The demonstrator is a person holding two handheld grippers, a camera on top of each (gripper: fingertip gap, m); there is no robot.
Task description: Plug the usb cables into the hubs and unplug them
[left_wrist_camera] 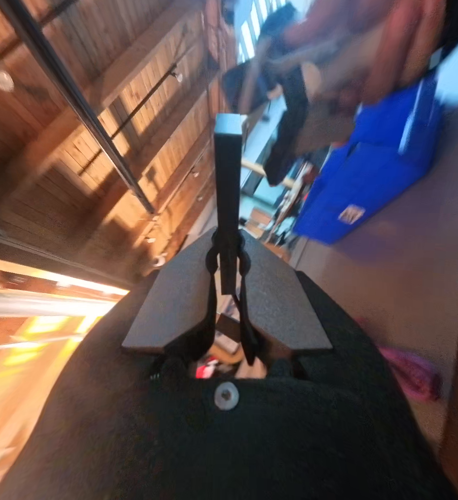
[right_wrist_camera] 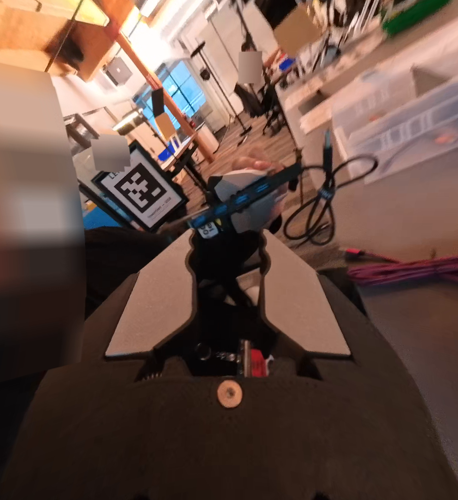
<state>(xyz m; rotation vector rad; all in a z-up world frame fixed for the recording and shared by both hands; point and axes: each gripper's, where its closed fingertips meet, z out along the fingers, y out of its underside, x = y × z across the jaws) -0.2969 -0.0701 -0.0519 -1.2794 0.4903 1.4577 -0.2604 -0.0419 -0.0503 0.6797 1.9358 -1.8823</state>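
While your left gripper point(left_wrist_camera: 228, 259) pinches one slim black hub point(left_wrist_camera: 227, 173) that stands straight out past its fingertips, only the right wrist view shows that hub side-on: one black bar with five blue ports point(right_wrist_camera: 245, 198), held by the other gripper's pale body point(right_wrist_camera: 246, 194). Your right gripper point(right_wrist_camera: 226, 244) holds its fingers spread, with nothing clearly between them. One black USB cable point(right_wrist_camera: 328, 173) hangs looped beside the hub, its plug end raised and apart from the ports. The left view alone shows two blue bins point(left_wrist_camera: 371, 173); the right alone shows one framed marker board point(right_wrist_camera: 141, 192) and one purple cable bundle point(right_wrist_camera: 417, 267).
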